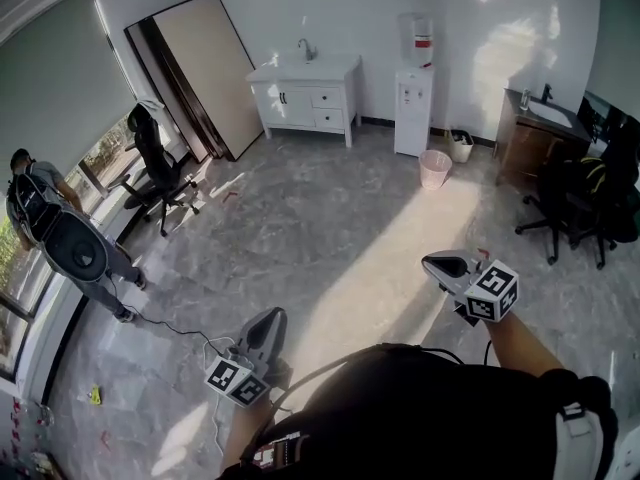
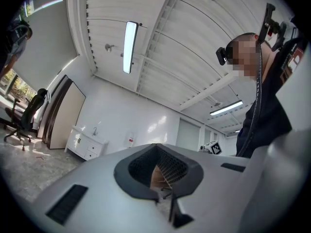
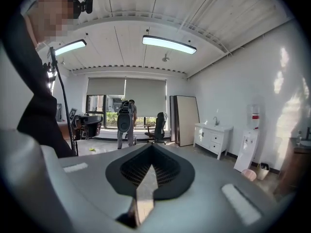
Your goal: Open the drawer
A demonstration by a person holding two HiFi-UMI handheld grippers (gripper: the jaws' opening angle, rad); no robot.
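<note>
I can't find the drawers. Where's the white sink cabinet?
In the head view, the white sink cabinet stands against the far wall, between the leaning board at left and the water dispenser at right.

No text can be read in any of the views.

The bottle (image 1: 417, 34) on top of the white water dispenser (image 1: 412, 103) at the far wall has a red label (image 1: 424, 44), but it is too small to make out any word. The left gripper (image 1: 270, 316) carries a cube (image 1: 237, 380) with black-and-white square markers, and the right gripper (image 1: 436, 262) carries a second cube (image 1: 493, 291) of the same kind. These markers are block patterns only, not letters or numbers.
</note>
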